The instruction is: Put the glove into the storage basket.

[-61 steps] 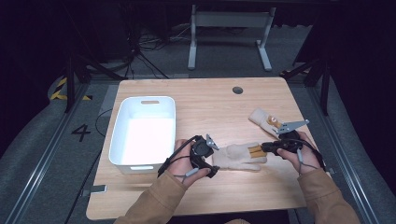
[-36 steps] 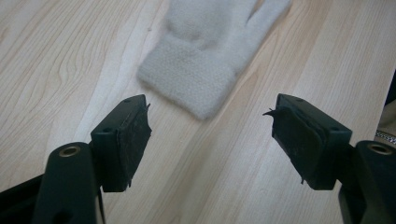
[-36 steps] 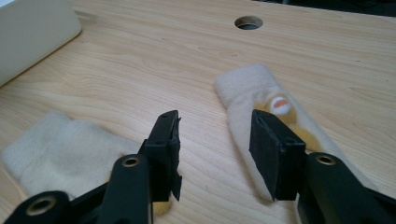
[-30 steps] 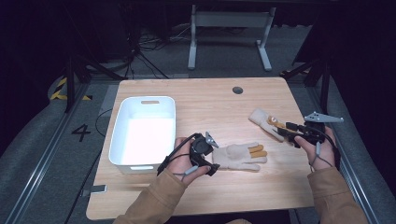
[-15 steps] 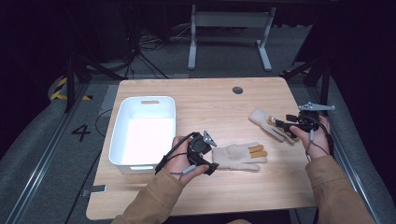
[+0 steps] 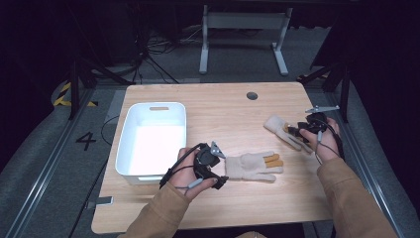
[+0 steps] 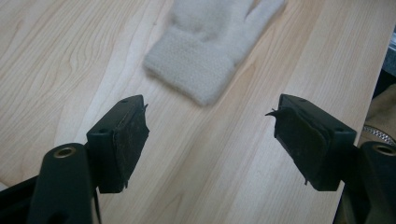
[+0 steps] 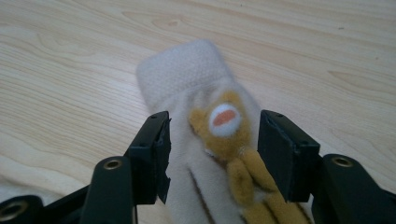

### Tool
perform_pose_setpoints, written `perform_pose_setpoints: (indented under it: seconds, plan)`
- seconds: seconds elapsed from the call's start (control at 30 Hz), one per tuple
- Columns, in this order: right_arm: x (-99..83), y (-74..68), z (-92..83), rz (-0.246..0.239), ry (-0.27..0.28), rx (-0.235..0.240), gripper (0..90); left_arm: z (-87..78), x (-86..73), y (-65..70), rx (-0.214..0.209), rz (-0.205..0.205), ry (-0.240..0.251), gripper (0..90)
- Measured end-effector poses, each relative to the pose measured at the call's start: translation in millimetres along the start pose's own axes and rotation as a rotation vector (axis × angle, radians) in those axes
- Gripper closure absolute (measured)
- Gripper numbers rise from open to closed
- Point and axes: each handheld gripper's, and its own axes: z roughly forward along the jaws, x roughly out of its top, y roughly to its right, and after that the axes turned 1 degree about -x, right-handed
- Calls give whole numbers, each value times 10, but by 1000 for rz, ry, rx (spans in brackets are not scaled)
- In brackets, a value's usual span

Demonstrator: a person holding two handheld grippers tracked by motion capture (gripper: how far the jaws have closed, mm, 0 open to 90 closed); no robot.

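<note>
Right gripper (image 8: 212, 156) straddles the far glove (image 8: 210, 140), jaws just closing, pads apart from its fuzzy knit; cuff points away. Left gripper (image 7: 210, 140) gapes wide.

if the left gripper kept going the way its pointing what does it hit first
Probably the cuff of the near glove, which lies dead ahead of the open left gripper with bare table between them; how far off is hard to judge.

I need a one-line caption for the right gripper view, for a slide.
Right tool straddles a cream glove with a tan bear face, jaws apart, on the wooden table.
</note>
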Motion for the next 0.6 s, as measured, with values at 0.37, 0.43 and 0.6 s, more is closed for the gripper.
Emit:
perform_pose_setpoints:
  seconds: [0.37,0.43,0.6]
  plan:
    - [60,66,209,-4,-102,-10,502,-46,-85,3,8,-21,-4,260]
    - [64,86,235,-7,-114,-19,517,-44,-90,6,8,-22,-2,260]
    - [43,122,287,-6,-149,0,607,-42,-90,8,7,-20,-3,260]
